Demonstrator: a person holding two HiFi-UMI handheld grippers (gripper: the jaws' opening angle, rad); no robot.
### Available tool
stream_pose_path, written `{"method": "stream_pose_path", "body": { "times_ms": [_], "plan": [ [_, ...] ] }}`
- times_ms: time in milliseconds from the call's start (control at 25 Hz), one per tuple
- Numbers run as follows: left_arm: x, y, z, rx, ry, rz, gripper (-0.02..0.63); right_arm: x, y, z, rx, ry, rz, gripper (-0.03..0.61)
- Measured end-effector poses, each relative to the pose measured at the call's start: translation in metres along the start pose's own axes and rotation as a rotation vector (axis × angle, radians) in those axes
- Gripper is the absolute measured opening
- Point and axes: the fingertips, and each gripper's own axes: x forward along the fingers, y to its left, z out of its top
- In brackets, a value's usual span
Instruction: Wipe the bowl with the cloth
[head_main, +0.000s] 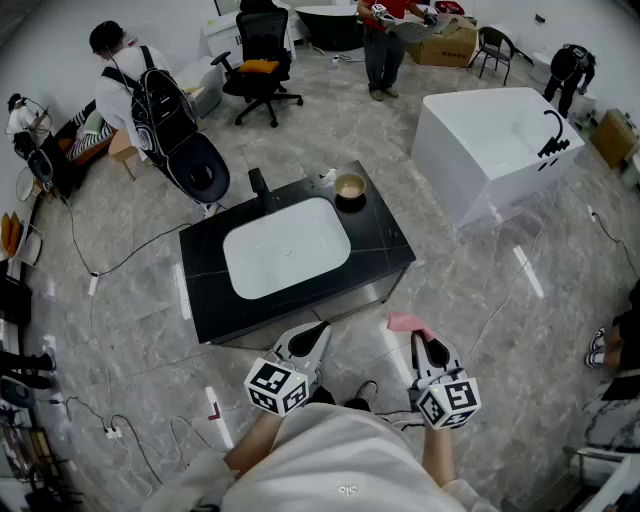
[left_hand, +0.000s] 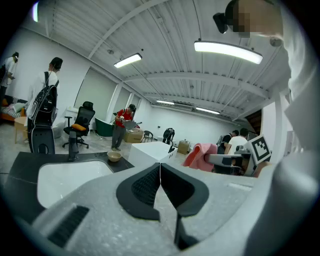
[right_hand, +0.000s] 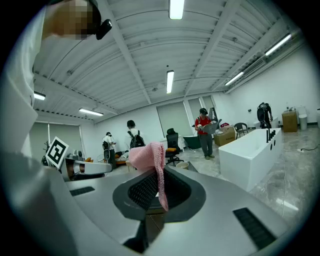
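Note:
A small tan bowl (head_main: 350, 186) stands on the far right corner of a black counter (head_main: 390, 250), also seen as the bowl (left_hand: 114, 156) from the left gripper view. The pink cloth (head_main: 408, 322) hangs from my right gripper (head_main: 424, 342), which is shut on it; the cloth (right_hand: 152, 165) drapes between the jaws. My left gripper (head_main: 318, 336) is shut with nothing in it, its jaws (left_hand: 160, 172) pressed together. Both grippers hover in front of the counter's near edge, well short of the bowl.
A white sink basin (head_main: 287, 247) fills the counter's middle, with a black faucet (head_main: 260, 187) behind it. A white bathtub (head_main: 495, 140) stands at the right. A person with a backpack (head_main: 150, 100), an office chair (head_main: 262, 60) and floor cables (head_main: 130, 430) surround the area.

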Motion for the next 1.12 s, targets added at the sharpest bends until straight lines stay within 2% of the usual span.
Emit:
{"method": "stream_pose_path", "body": {
  "times_ms": [680,1120],
  "plan": [
    [-0.001,-0.016,-0.005,0.011,0.029,-0.038,0.014,-0.010,0.010,0.005,-0.023,-0.036,-0.007,0.015],
    [0.024,-0.051,-0.016,0.017,0.065,-0.045,0.014,-0.042,-0.038,0.000,0.000,-0.023,-0.038,0.015]
  ]
}}
